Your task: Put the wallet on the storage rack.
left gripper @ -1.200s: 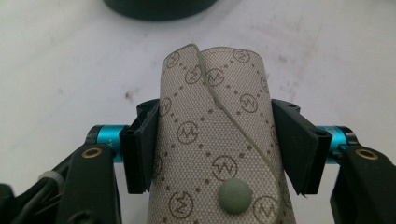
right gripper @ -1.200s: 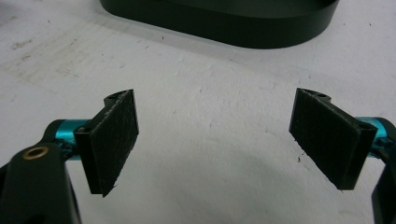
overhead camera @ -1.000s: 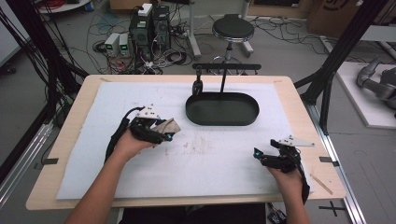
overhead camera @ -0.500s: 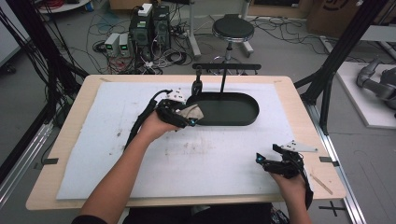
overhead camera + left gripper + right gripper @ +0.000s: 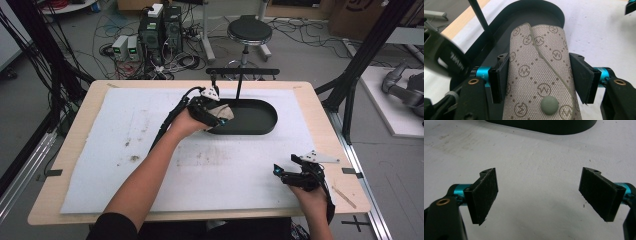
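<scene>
Left gripper (image 5: 541, 82): we've got a monogram pouch (image 5: 540, 75) between its jaws, snap (image 5: 549, 105) up, over the black tray (image 5: 260, 116) end.
Right gripper (image 5: 539, 195): jaws wide, nothing in them, near our front-right mat (image 5: 150, 130) edge.
Room: bare mat between them.

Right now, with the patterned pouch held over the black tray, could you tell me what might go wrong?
The left gripper holds the patterned pouch by its sides only; the soft fabric could slip or sag out. The thin black post stands close beside the hand at the black tray, so a swing might knock it. The pouch sits above the tray's rim and could land half outside.
</scene>
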`<state>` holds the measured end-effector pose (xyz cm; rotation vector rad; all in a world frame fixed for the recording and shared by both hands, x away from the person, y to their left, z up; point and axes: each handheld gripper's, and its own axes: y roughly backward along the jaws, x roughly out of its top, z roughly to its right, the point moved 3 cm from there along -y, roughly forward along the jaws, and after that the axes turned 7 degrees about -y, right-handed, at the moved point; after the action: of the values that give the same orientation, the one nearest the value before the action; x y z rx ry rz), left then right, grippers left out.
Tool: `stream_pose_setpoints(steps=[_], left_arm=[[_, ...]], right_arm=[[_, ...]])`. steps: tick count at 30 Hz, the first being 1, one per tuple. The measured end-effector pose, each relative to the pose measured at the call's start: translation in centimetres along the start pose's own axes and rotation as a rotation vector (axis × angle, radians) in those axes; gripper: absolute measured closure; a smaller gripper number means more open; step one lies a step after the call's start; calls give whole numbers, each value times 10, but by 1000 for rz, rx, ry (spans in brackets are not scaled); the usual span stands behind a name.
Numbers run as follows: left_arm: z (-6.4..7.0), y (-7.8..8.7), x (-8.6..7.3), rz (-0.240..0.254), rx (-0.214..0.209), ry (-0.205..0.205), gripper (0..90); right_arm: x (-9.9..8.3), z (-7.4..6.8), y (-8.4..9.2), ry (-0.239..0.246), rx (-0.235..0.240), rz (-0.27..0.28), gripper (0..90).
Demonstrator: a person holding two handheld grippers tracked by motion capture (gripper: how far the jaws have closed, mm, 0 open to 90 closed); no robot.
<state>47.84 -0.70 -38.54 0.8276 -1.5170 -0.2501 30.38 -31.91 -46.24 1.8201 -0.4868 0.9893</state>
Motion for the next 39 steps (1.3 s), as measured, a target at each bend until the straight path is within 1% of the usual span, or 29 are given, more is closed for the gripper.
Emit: stream_pose_setpoints(steps=[1, 2, 3, 4, 5, 6, 7, 8, 10, 11, 13, 15, 16, 17, 21, 22, 23, 24, 25, 27, 28, 29, 30, 31, 32, 33, 35, 36, 39], left_arm=[[-4, -8, 3, 1, -4, 9, 370], [-4, -8, 3, 1, -4, 9, 370], [-7, -16, 5, -9, 1, -2, 370], [-7, -16, 5, -9, 1, -2, 370], [-9, -24, 8, -16, 0, -7, 370], [-9, -24, 8, -16, 0, -7, 370], [-12, -30, 9, -21, 4, -10, 370], [-12, -30, 9, -21, 4, -10, 369], [-14, -40, 10, -20, 5, -10, 370], [-14, -40, 10, -20, 5, -10, 370], [-16, -47, 10, -24, 3, -7, 369], [-17, -53, 11, -38, 1, -10, 369], [-19, -59, 11, -50, 3, -19, 369], [-20, -62, 12, -58, 6, -25, 370], [-24, -68, 12, -57, 5, -20, 369], [-26, -73, 11, -71, 7, -22, 369], [-26, -73, 11, -71, 7, -22, 369], [-29, -77, 8, -75, 13, -11, 369], [-29, -77, 8, -75, 13, -11, 368], [-31, -82, 3, -87, 13, 1, 368], [-31, -83, 1, -100, 13, 0, 368], [-31, -83, 1, -100, 13, 0, 368], [-32, -86, -2, -112, 8, 3, 367], [-32, -86, -2, -112, 8, 3, 366], [-33, -90, -6, -122, -3, 19, 364], [-33, -90, -6, -122, -3, 19, 362], [-34, -94, -10, -146, -5, 27, 360], [-35, -96, -14, -179, -5, 30, 351], [-34, -98, -16, -204, -4, 60, 328]], right_arm=[[0, 0, 0, 1, 1, 1, 161], [0, 0, 0, 1, 1, 1, 161], [0, 1, 0, 2, 1, 5, 161], [0, 1, 0, 2, 1, 5, 161], [0, 1, 0, 0, 0, 4, 161], [0, 1, 0, 0, 0, 4, 161], [0, 1, 1, -3, 0, 4, 161], [0, 1, 1, -3, 0, 4, 161], [0, 3, 2, -3, 1, 6, 161], [0, 3, 2, -3, 1, 6, 161], [0, 3, 2, -1, -2, 9, 161], [0, 4, 2, -3, -1, 9, 161], [0, 4, 2, -2, 0, 8, 161], [0, 3, 2, -4, 0, 7, 161], [0, 3, 1, 0, 3, 5, 161], [-1, 2, 0, -3, 3, 4, 161], [-1, 2, 0, 1, 2, 3, 161], [-1, 2, 0, -2, 4, 1, 161], [-1, 2, 0, 0, 4, 1, 161], [-1, 2, 0, -3, 3, 2, 161], [-1, 2, 0, 0, 3, 4, 161], [-1, 2, 0, -1, 4, 4, 161], [-1, 2, 0, -1, 4, 1, 161], [-1, 2, 0, -1, 4, 1, 161], [-1, 2, -1, 0, 3, 0, 161], [-1, 2, -1, 0, 3, 1, 161], [-1, 2, -1, 0, 4, 1, 161], [-1, 3, 0, 2, 3, 3, 161], [-1, 3, 0, -2, 2, 2, 161]])
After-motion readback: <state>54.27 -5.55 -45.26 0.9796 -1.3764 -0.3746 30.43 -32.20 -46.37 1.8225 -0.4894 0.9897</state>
